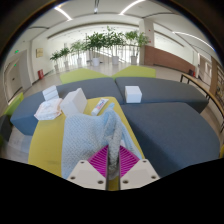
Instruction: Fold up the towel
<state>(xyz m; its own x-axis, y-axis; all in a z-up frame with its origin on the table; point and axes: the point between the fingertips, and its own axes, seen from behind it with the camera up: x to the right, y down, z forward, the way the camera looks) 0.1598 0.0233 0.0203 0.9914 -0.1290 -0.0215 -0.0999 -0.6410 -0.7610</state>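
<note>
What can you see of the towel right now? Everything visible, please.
The towel is pale, whitish-grey cloth that looks soft and finely textured. It lies rumpled, not flat, on the yellow tabletop, running from between the fingers away toward a bunched, raised end by the white boxes. Its near edge is gathered between the two fingers, with the pink pads showing at either side of the fold; the gripper appears shut on it. No clean fold is visible yet.

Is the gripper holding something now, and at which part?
Yes: the gripper pinches the white cloth towel at its near edge, between the fingers.
</note>
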